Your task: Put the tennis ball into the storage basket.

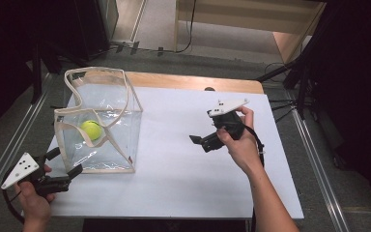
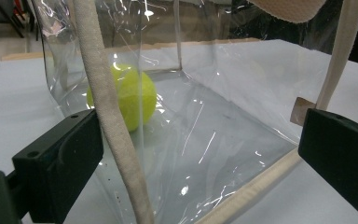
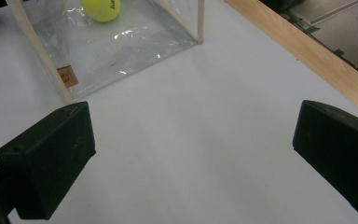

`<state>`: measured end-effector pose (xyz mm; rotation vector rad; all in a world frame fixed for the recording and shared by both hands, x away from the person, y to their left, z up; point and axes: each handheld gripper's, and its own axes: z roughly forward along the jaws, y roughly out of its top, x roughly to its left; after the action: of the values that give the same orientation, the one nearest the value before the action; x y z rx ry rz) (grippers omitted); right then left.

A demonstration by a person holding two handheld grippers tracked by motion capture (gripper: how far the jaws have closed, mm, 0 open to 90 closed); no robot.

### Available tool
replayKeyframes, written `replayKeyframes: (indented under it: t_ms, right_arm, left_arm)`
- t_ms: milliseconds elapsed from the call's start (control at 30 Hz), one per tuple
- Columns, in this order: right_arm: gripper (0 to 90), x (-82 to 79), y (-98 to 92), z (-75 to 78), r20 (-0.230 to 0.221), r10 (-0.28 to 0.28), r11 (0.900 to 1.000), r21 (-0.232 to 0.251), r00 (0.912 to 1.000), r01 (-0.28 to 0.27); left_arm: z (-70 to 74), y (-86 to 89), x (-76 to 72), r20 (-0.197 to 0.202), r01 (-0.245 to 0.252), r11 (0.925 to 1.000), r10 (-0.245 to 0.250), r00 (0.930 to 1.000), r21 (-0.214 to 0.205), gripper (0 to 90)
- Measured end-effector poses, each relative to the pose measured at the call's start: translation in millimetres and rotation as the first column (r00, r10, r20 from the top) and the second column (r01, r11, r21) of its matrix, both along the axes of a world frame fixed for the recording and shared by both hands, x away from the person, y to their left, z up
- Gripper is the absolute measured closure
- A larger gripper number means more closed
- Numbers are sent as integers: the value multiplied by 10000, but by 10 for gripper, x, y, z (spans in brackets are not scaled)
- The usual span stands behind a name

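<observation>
A white table (image 1: pixel 183 159) stands on grey carpet (image 1: pixel 328 164).

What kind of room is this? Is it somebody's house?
Probably not a house. It looks like a lab or studio set up for recording: dark curtains around a white table, metal rails on the grey floor, and a person's hands holding a camera gripper beside a clear tote bag.
</observation>
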<state>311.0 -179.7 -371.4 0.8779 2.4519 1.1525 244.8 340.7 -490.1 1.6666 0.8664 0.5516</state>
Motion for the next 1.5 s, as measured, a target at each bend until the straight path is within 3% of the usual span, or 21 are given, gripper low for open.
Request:
replayKeyframes:
  t_ms: [367, 533, 667, 767, 1067, 1300, 1500]
  right_arm:
    - [0, -225, -363, -215, 78, -644, 9960, 624, 9979, 638]
    - [0, -406, -634, -304, 126, -1160, 9844, 1348, 9932, 1133]
    - [0, -488, -748, -423, 195, -1475, 9793, 1427, 9889, 1433]
    - [0, -582, -866, -576, 257, -1760, 9717, 1648, 9841, 1695]
    - [0, -779, -1142, -780, 179, -2287, 9532, 2074, 9733, 2201]
    - [0, -914, -1364, -985, 114, -2885, 9221, 2725, 9574, 2746]
    - [0, -970, -1481, -1066, 216, -3179, 9086, 2927, 9479, 2981]
  left_arm:
    - [2, 27, 3, -49, -45, 9995, 43, 10000, -302, 2]
    - [3, 58, 10, -97, -95, 9984, 90, 9999, -560, 2]
    - [3, 56, 6, -68, -72, 9985, 69, 10000, -536, 2]
    - [-1, 47, 6, -67, -105, 9987, 102, 9999, -500, 2]
    - [-4, 23, 7, -21, -44, 9997, 44, 10000, -237, 2]
    - [-3, 29, 11, -35, -31, 9996, 30, 10000, -286, 2]
    - [-1, 28, 10, -20, -21, 9997, 20, 10000, -259, 2]
